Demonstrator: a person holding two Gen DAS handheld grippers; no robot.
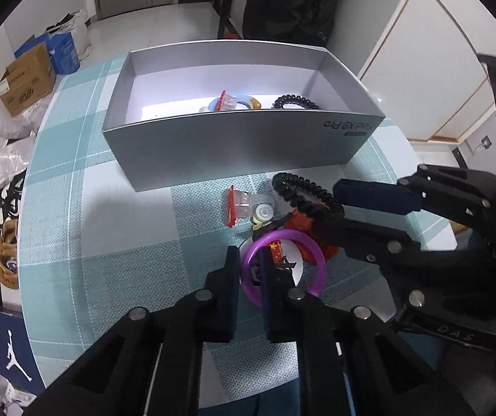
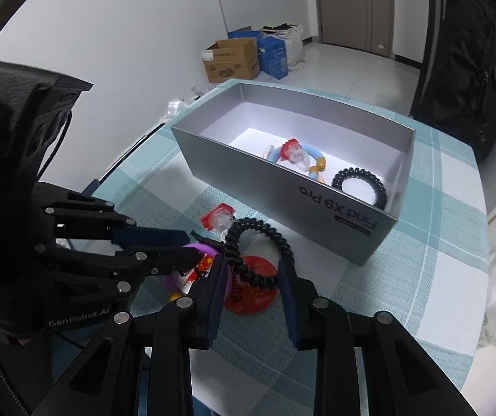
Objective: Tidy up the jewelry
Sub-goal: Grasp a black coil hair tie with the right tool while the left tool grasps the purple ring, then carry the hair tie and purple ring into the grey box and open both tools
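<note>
**Two grippers at one small pile: lift one piece at a time**

Nearest in the left wrist view, the left gripper (image 1: 249,274) stands with its jaws narrow around the near-left rim of the purple bangle (image 1: 319,263); whether the pads actually press the rim cannot be told. Right of it, the right gripper (image 2: 253,277) has its jaws wide, one on either side of the near arc of the black coil tie (image 2: 258,249), apart from it on the right side.

Both pieces belong to a tight heap on the checked tablecloth (image 1: 116,235), just in front of the grey box (image 1: 234,149). The coil lies over a red disc (image 2: 251,298), and a red-topped clip (image 1: 239,202) sits just far-left of the heap. Inside the box lie a second coil tie (image 2: 358,183) and a blue and red toy bracelet (image 2: 298,156).

The step in hand looks like a pick from this heap. To do it well:

- Close on one strand only, so the disc below is not dragged along.
- The coil will likely stretch and spring, so lift slowly.
- The bangle is stiff and smooth and may slip from a light pinch.
- Lift the pieces in turn; the grippers are almost touching.
- Clear the box's near wall before releasing inside.
</note>
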